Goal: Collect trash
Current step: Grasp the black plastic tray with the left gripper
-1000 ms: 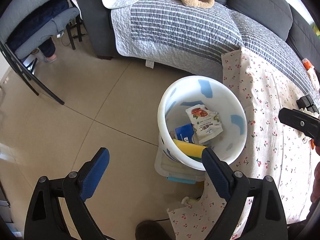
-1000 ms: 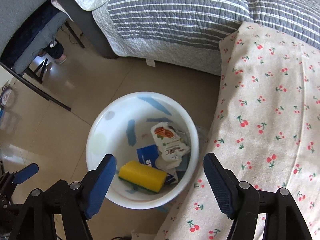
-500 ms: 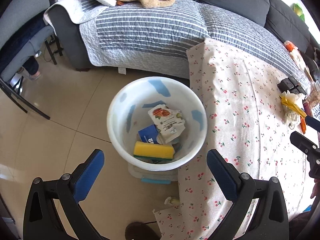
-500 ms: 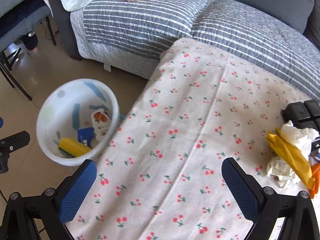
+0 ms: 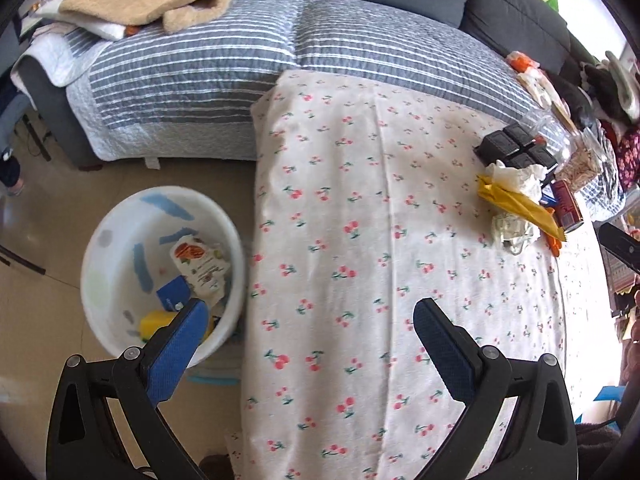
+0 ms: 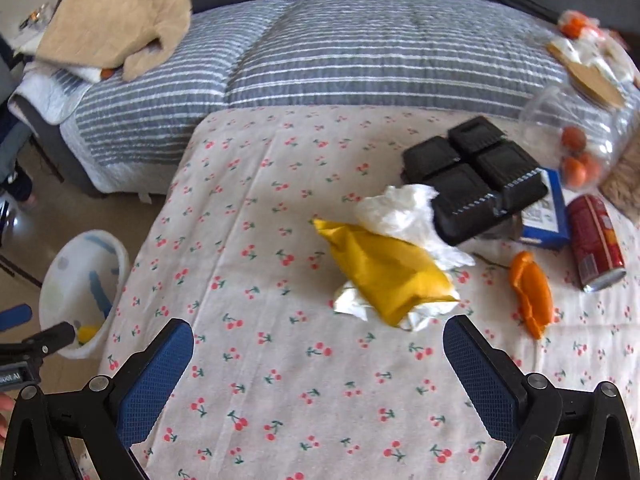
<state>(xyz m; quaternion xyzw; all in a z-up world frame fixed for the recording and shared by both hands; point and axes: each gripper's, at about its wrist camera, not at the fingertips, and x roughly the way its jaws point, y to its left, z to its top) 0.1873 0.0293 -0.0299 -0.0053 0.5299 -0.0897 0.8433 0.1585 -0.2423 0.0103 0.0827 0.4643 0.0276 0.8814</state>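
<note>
Both views have swung from the bin (image 6: pixel 82 292) to the table (image 6: pixel 280 380). At lower left the bin holds some trash; the yellow wrapper (image 6: pixel 386 276), tissue (image 6: pixel 400 214) and can (image 6: pixel 594 240) remain right of centre. Both grippers (image 5: pixel 310 332) (image 6: pixel 318 348) hang released, empty.

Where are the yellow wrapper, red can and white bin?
yellow wrapper (image 6: pixel 390 276): right wrist view, middle of its creased face.
red can (image 6: pixel 595 237): right wrist view, its side.
white bin (image 5: pixel 93 268): left wrist view, inner wall.
</note>
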